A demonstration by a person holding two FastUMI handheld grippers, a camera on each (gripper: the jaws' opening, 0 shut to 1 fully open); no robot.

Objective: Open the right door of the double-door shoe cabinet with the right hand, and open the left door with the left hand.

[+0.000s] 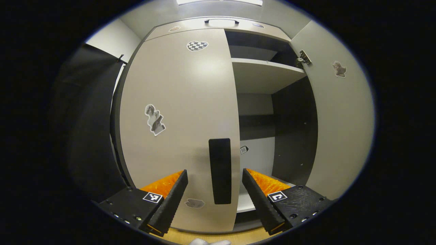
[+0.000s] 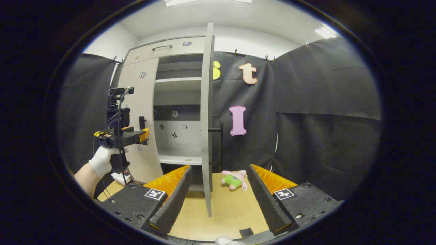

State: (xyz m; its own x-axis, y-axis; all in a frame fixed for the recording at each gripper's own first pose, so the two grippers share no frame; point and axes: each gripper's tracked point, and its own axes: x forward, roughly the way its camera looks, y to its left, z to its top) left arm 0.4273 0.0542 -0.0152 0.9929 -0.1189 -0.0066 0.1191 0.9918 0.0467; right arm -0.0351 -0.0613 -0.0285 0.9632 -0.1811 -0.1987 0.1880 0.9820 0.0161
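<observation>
Left gripper (image 1: 214, 190) jaws spread, straddling left door (image 1: 177, 129) handle (image 1: 220, 170), no contact. Right gripper (image 2: 218, 194) jaws spread, empty, right door (image 2: 206, 119) swung out edge-on between them. Cabinet shelves (image 1: 262, 73) bare. Right gripper view adds plush toy (image 2: 233, 179) on floor (image 2: 231, 211) near door's bottom edge.

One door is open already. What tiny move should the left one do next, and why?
Probably ease the left hand-held gripper forward and close it on the flat black handle of the closed pale grey left door. Its open fingers already sit either side of that handle, while the pale grey right door stands swung wide.
</observation>
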